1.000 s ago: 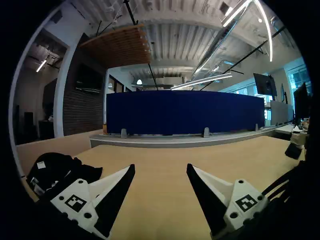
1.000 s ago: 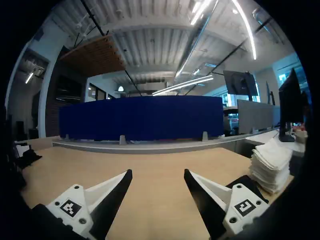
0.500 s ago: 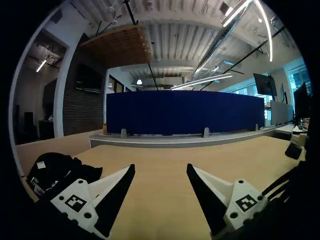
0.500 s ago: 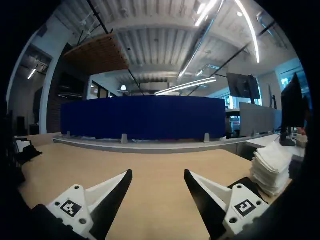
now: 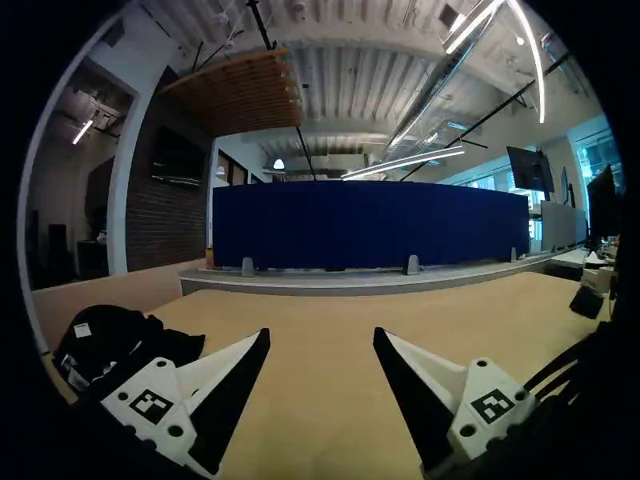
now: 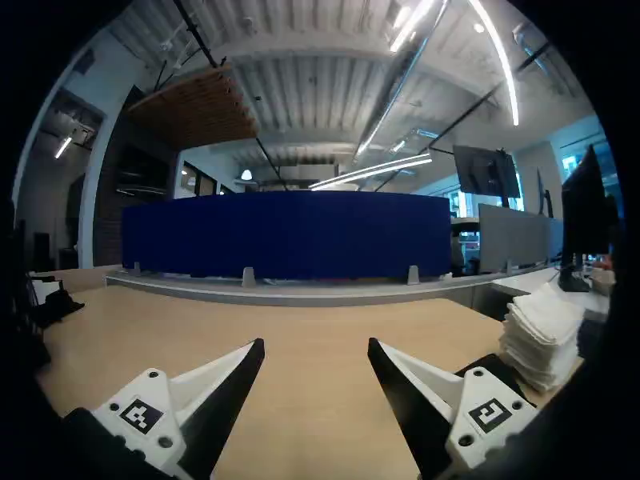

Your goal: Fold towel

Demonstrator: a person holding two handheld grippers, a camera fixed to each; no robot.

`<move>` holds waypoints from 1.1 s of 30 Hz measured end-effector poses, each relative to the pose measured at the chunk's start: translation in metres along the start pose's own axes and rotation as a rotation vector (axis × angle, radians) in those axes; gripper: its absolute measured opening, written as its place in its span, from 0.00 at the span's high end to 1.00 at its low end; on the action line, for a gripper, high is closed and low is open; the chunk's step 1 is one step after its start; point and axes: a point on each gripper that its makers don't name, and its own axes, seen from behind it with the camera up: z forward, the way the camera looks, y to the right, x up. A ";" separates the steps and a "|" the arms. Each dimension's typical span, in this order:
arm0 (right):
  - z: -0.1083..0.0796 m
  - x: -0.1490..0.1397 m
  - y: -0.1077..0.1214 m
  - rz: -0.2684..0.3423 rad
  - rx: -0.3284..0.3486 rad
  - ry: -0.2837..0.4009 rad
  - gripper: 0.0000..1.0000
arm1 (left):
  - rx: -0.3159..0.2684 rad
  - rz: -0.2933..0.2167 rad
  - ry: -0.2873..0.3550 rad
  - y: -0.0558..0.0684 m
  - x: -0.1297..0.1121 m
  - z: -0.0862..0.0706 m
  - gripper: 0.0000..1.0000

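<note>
Left gripper [image 5: 320, 331]: two white fingers with black inner faces, spread wide apart, nothing between them; each carries one square black-and-white marker, two in all.
Right gripper [image 6: 315, 342]: likewise two fingers standing well apart and holding nothing, with one marker on each.
Table [image 5: 320, 308]: one light wooden top under both grippers; the wood between each pair of fingers is bare.
Towels: one stack of white towels [image 6: 542, 334], folded and piled in many layers, at the table's right edge in the right gripper view, well apart from that gripper's fingers. The number of layers cannot be told.
Black cloth heap [image 5: 112, 340]: one crumpled dark pile with one small white tag, on the table just beside the left gripper's left-hand finger in the left gripper view.
Blue partition [image 5: 360, 224]: one long panel along the far side of the table; three grey feet show under it in the left gripper view.
Screens: two dark ones in the right gripper view, one hung monitor [image 6: 482, 171] and one desk monitor [image 6: 584, 216] beyond the towels.
</note>
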 end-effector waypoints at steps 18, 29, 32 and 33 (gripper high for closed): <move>-0.002 -0.001 0.000 0.000 0.000 0.000 0.00 | 0.000 0.000 0.000 0.000 0.000 0.000 0.04; -0.003 -0.001 -0.001 0.000 0.000 0.000 0.00 | 0.000 0.000 0.000 0.000 -0.001 0.001 0.04; -0.003 0.000 -0.001 0.000 0.000 0.000 0.00 | 0.000 0.000 0.000 -0.001 0.000 0.001 0.04; -0.003 0.000 -0.001 0.000 0.000 0.000 0.00 | 0.000 -0.001 0.000 -0.001 0.000 0.001 0.04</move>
